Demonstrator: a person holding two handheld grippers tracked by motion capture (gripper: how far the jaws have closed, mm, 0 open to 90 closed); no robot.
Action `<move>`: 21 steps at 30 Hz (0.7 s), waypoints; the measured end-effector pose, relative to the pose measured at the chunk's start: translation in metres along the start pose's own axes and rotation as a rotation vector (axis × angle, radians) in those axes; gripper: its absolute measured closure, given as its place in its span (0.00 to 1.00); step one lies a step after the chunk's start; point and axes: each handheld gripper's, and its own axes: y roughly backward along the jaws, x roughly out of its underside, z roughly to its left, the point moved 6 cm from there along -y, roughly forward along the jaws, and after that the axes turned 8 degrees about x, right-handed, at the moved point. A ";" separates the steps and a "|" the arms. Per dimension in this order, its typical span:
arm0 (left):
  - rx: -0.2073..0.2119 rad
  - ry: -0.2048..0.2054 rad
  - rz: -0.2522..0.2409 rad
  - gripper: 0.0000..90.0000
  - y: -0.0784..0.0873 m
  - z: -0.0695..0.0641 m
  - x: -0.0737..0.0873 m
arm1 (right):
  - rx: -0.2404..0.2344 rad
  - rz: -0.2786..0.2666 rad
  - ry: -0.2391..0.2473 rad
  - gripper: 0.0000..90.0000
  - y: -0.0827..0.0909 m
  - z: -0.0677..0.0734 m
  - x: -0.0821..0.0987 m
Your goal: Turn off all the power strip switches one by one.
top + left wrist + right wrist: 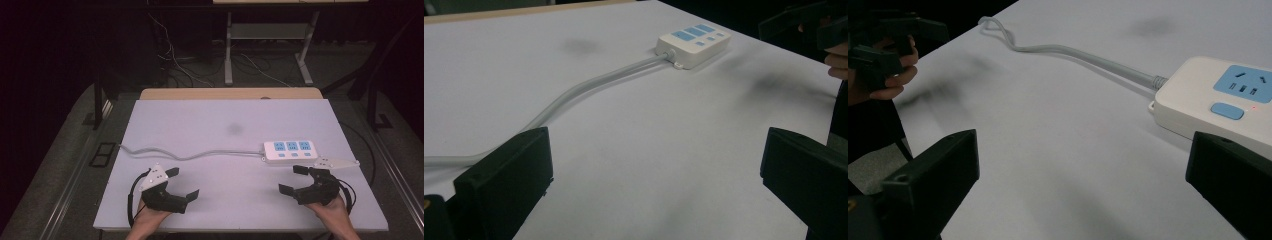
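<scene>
High view: a white power strip (pixel 291 150) lies flat on the pale surface (pixel 220 125), right of centre in the frame, its three blue socket faces up and a row of small blue buttons below them. Its grey cord (pixel 190 155) runs from the strip's left end toward the left of the frame in loose waves and ends near the surface's left edge.

Right claw (pixel 294 179): lower right of the frame, held in a hand (pixel 330 210) that enters from the bottom edge. Jaws spread wide, nothing between them. It sits just below the power strip, near it, not touching. The grey plate on top of it points toward the right edge. In the right gripper view the strip fills the right side of the frame, just beyond the right jaw; a small red light shows beside one button; the cord leads off toward the upper left.

Left claw (pixel 181 182): lower left of the frame, also released, jaws wide apart and empty. It is well apart from the strip and just below the cord. In the left gripper view the cord passes behind the left jaw and runs up to the strip at upper right.

A faint dark smudge (pixel 235 129) marks the surface above the cord, near mid-frame.
</scene>
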 end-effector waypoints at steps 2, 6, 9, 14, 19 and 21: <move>0.004 0.005 -0.005 0.00 0.001 0.000 0.000 | -0.002 0.007 -0.004 0.01 0.000 0.000 0.000; 0.009 0.011 -0.010 0.00 0.003 0.001 0.000 | -0.003 0.010 -0.003 0.01 -0.001 0.000 0.001; 0.005 0.012 -0.013 0.00 0.003 0.002 0.000 | -0.006 0.017 -0.007 0.01 0.000 0.000 0.002; 0.007 0.012 -0.016 0.00 0.004 0.002 0.000 | -0.007 0.035 -0.009 0.01 -0.002 -0.001 0.004; 0.016 0.014 -0.012 0.00 0.003 0.003 0.000 | -0.010 0.046 -0.011 0.01 -0.002 0.000 0.005; 0.018 0.016 -0.008 0.00 0.002 0.003 0.000 | -0.008 0.050 -0.012 0.01 -0.001 0.000 0.005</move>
